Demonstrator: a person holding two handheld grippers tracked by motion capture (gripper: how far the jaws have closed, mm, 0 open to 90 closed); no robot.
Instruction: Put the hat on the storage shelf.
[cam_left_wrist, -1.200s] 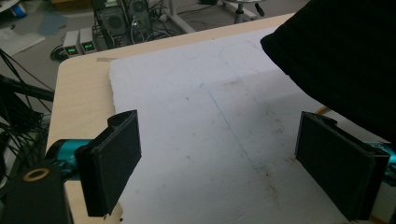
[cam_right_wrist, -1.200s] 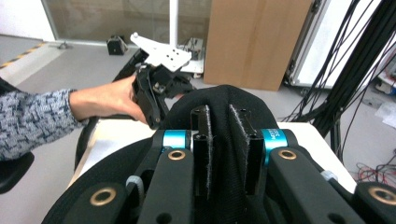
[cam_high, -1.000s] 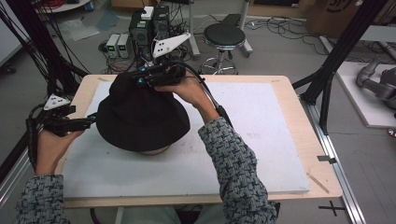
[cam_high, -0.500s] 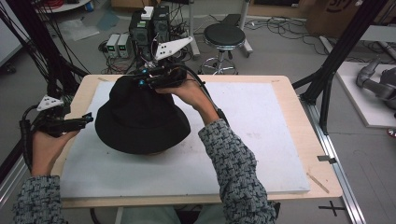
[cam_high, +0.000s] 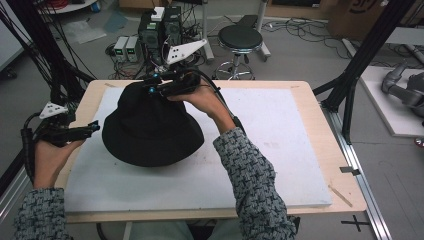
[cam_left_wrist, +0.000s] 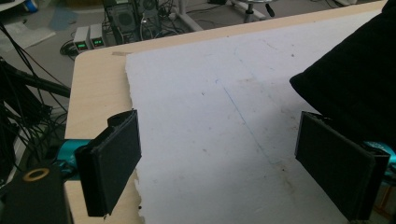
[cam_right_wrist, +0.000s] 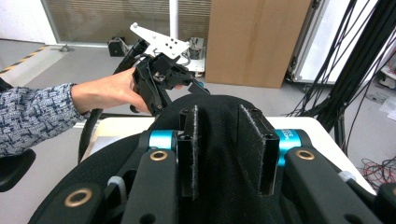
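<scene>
A black bucket hat (cam_high: 150, 132) rests brim-down on the left half of the white foam board (cam_high: 280, 150). My right gripper (cam_high: 152, 86) lies on the far side of the crown. Its jaws have just been opening, and in the right gripper view (cam_right_wrist: 217, 140) the pads stand a little apart with crown fabric (cam_right_wrist: 217, 177) slack between them. My left gripper (cam_high: 95, 128) is at the table's left edge, level and pointing at the brim. Its jaws (cam_left_wrist: 219, 163) are wide open over the bare board, with the hat's brim (cam_left_wrist: 355, 84) just past the right jaw. The left gripper (cam_right_wrist: 159, 79) also appears beyond the hat.
The wooden table (cam_high: 320, 115) carries the board; its right half is bare. Behind the table on the floor stand a black stool (cam_high: 241, 37) and computer boxes (cam_high: 160, 25). Black frame posts (cam_high: 365, 60) rise at the right, and cables hang at the left.
The hat's near brim, slightly lifted a second ago, has dropped flat onto the board. Both hands have stayed where they were.
</scene>
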